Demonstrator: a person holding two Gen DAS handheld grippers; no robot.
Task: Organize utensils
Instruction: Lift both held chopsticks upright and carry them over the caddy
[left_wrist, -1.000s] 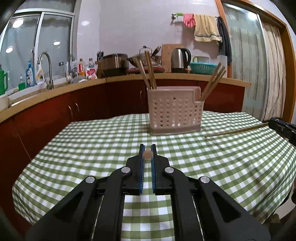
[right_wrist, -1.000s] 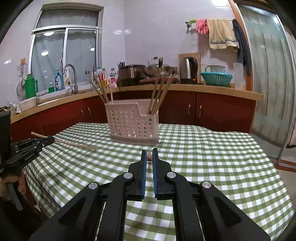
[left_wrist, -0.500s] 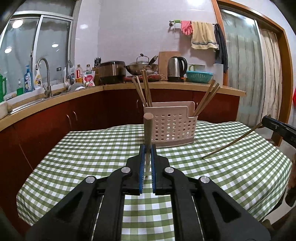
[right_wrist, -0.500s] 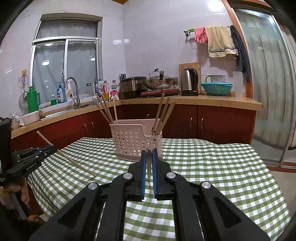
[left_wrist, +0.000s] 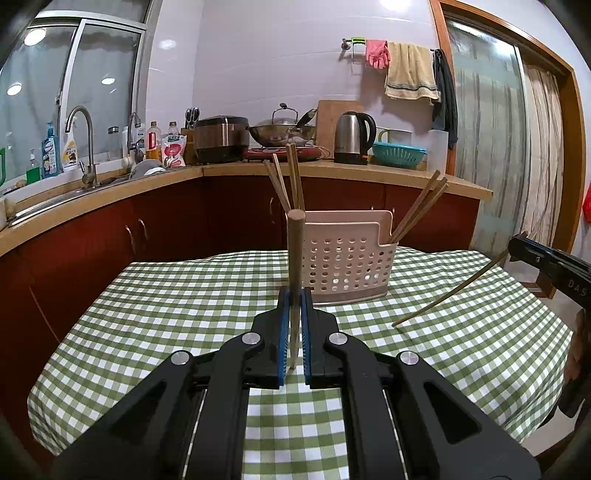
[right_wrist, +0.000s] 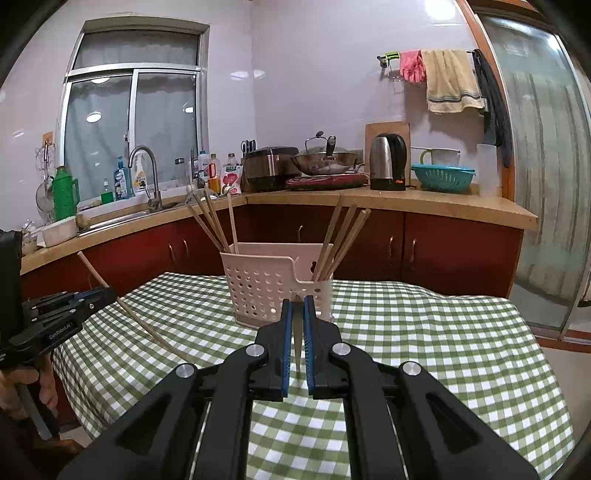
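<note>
Each gripper now carries 1 chopstick that has been lifted and tipped up from the flat position it had 1 second ago. In the left wrist view the left gripper (left_wrist: 294, 314) is closed narrowly on a wooden chopstick (left_wrist: 295, 258), which now stands almost upright between the blue pads, its thick end covering the left front corner of the holder; before, only its round end was visible, pointing at the camera. The right gripper (right_wrist: 298, 325) is also closed to a thin gap, and a pale chopstick (right_wrist: 297, 347) is seen edge-on inside it. From the left view the same stick (left_wrist: 454, 290) slopes down from that gripper to a tip just over the cloth near the right edge of the tabletop; earlier it was lying nearly level there.

The white perforated holder (left_wrist: 347, 258) stands near the far edge of the tabletop (left_wrist: 166, 314), on the green checked cloth, with about 3 chopsticks in its left compartment and 3 in the right.

I judge that both picks are finished and the step in hand is the carrying. Both sticks are well apart from the holder, so each must go over the rim and be lowered with the thin end first.
</note>
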